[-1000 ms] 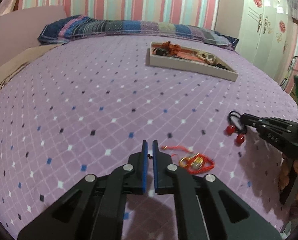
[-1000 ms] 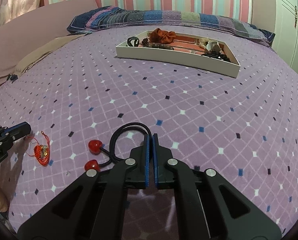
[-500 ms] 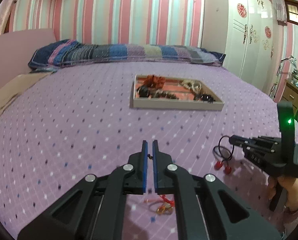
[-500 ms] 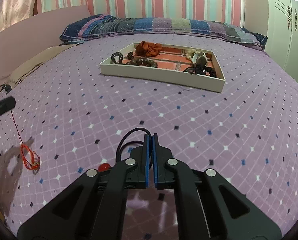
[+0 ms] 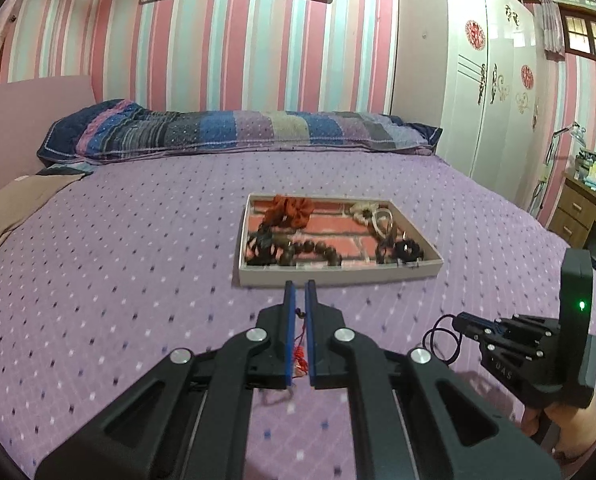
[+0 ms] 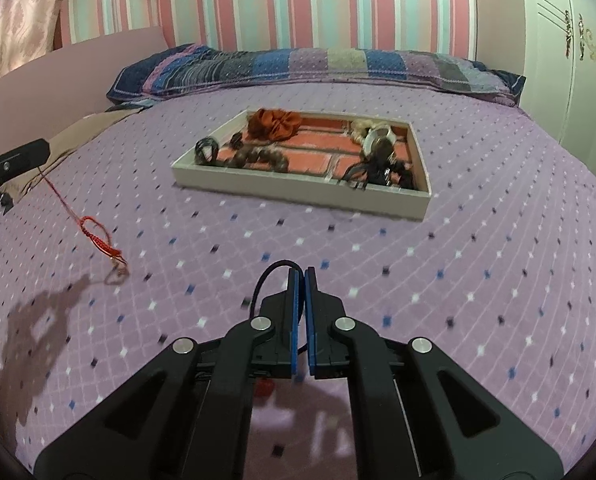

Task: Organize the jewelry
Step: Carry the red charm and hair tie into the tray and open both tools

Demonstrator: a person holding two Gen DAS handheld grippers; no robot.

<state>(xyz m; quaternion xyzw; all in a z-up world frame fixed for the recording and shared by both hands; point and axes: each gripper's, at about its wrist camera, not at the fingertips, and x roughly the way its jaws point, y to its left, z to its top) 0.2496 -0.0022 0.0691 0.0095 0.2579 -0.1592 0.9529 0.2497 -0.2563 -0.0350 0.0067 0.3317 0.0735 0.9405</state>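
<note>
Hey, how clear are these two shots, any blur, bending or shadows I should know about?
Left wrist view: fisheye bends the striped wall; the tray is slightly soft. Right wrist view: bedspread smeared by motion blur near the right claw; a dark shadow lies under the hanging red cord bracelet.

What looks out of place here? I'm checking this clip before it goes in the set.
Nothing is spilled or broken. The only loose pieces are being carried: a red cord bracelet dangles from the left gripper, and a black hair tie hangs from the right gripper. The tray sits flat on the bed.
</note>
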